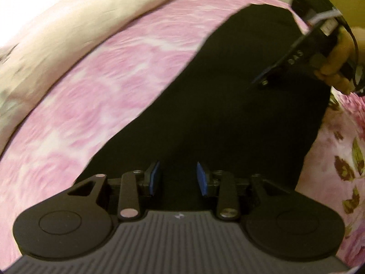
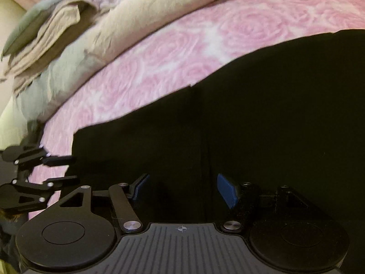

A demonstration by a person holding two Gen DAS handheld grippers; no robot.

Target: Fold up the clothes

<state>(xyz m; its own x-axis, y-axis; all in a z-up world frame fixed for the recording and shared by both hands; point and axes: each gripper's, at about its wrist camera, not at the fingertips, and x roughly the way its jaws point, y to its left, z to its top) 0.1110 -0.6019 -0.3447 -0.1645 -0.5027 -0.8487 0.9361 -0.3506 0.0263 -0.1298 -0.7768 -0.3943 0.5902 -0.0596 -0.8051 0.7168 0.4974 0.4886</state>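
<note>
Black garment [image 1: 228,105] lies flat on bed, spread over pink rose-print bedspread [image 1: 91,105]. Looks plain, dark, matte; I make out 1 faint vertical seam or fold line in right wrist view, edge stepped along far side. Left claw [image 1: 179,178] over near end of garment, blue pads [image 1: 155,178] narrowly parted, nothing pinched. Right claw [image 2: 182,190] spread wider above cloth, also empty. Hand [image 1: 337,68] grips right tool at upper right. Beige blanket [image 2: 182,6] bunched beyond bedspread, folded grey-tan clothes [image 2: 45,27] stacked at far left.
</note>
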